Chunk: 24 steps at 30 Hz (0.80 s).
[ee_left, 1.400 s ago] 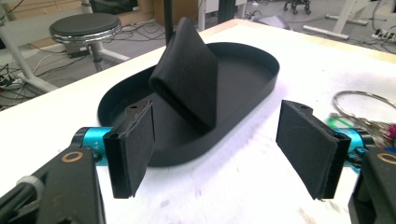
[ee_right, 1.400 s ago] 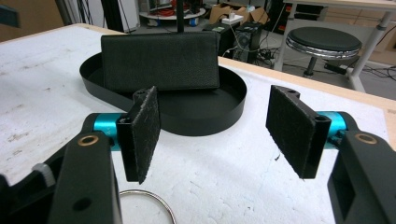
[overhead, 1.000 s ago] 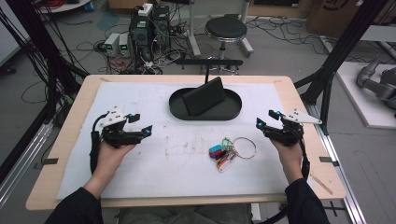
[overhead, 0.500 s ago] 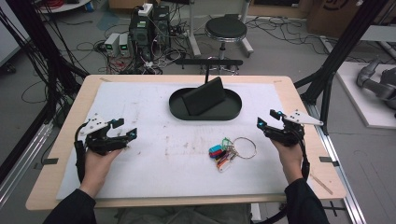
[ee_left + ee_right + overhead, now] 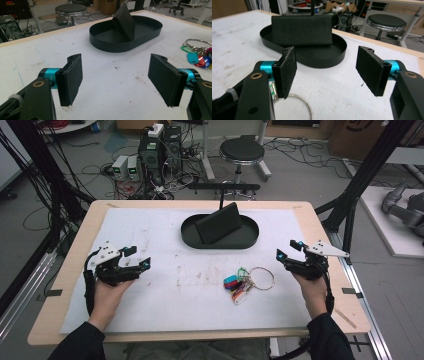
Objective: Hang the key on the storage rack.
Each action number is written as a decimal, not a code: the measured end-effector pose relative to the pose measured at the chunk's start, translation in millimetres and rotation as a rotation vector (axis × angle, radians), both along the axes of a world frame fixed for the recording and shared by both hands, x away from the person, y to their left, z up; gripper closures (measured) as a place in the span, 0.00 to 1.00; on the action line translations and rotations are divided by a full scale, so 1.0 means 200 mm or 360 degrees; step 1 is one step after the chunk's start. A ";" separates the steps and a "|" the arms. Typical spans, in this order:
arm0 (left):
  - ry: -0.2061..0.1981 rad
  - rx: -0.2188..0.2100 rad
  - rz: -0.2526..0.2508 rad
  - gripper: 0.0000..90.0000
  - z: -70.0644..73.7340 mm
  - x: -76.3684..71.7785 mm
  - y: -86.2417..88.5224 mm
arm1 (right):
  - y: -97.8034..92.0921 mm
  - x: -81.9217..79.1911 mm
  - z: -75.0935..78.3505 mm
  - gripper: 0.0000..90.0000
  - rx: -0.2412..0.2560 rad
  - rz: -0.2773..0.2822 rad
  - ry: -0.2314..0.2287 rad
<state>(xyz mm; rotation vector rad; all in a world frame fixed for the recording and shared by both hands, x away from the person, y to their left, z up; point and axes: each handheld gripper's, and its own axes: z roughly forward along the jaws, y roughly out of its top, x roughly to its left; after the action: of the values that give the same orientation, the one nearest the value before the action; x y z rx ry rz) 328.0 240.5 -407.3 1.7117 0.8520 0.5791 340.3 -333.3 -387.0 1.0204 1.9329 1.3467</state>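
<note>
The keys (image 5: pixel 246 282) are seen lying lower centre on the surface (image 5: pixel 165 285), untouched, while the left gripper (image 5: pixel 139 258) and right gripper (image 5: pixel 286 248) are held wide open at either side.

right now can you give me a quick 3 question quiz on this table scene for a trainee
1. True or false: the left claw is shut on the key bunch.
2. Which claw is nearer the key bunch? A) left claw B) right claw
3. Fill in: the black block stands tilted inside the oval black ____.

Key:
1. False. Both claws are open and hold nothing; the key bunch lies on the white mat, apart from them.
2. B. Its ring shows just under the right claw's jaws in the right gripper view.
3. tray
</note>
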 end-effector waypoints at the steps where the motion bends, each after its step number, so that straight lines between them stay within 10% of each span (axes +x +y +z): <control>1: 0.0000 -0.0003 0.0003 0.31 0.00 0.00 0.01 | -0.01 -0.02 -0.01 0.37 -0.0018 0.0018 0.0016; 24: -0.0049 -0.0002 0.0032 0.31 0.00 -0.01 0.05 | -0.04 -0.02 -0.24 0.56 -0.0097 -0.0064 0.0395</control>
<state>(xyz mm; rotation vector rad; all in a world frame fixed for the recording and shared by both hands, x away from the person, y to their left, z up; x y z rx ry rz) 325.1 250.7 -407.4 1.6903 0.8481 0.6168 336.4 -341.4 -435.5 1.2382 2.1058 1.1775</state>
